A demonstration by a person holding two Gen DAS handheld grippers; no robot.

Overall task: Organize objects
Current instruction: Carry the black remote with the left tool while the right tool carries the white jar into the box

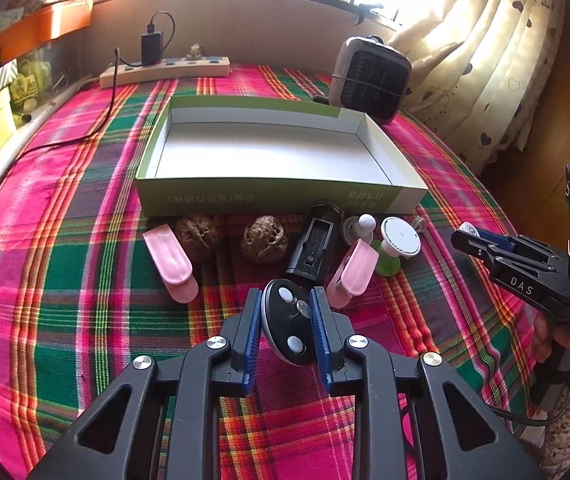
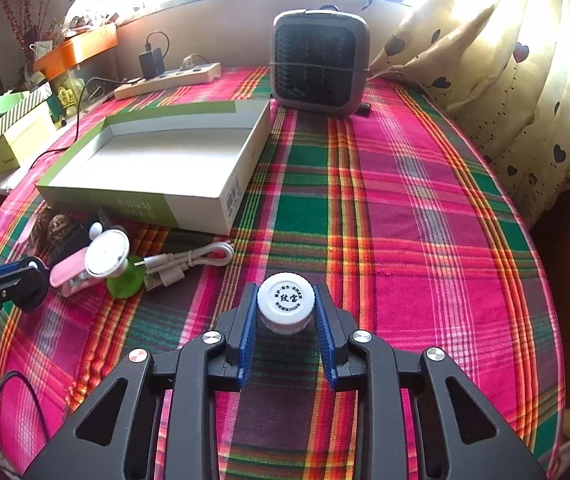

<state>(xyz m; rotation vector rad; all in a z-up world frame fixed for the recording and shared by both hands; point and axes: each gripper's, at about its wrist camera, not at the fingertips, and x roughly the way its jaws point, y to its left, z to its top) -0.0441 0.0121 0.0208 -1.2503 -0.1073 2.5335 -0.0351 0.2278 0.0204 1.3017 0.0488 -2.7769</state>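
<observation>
Clamping a black oval device with two white buttons (image 1: pixel 289 322), the left gripper (image 1: pixel 287 330) presses its blue ribbed pads against both long sides of it, low over the pink-and-green plaid tablecloth (image 1: pixel 65 280). The right gripper (image 2: pixel 285 320) is closed in the same way on a small white bottle with a round printed cap (image 2: pixel 285 304), its pads touching the cap's two sides.

Just beyond the left gripper, along the near wall of the open green-and-white cardboard box (image 1: pixel 281 196), lies a row of loose things: two pink plastic clips (image 1: pixel 171 262), one on each side of the group, two brown wrinkled walnuts (image 1: pixel 263 238), a black rectangular battery holder (image 1: pixel 313 248), and a white round disc on a green base (image 1: pixel 395 244). A coiled white cable (image 2: pixel 189 262) rests near the green base in the right wrist view. The box's white floor is bare.

Behind the box stand a grey square fan heater (image 2: pixel 319 68) and a cream power strip with a black charger plugged in (image 1: pixel 165 68).
</observation>
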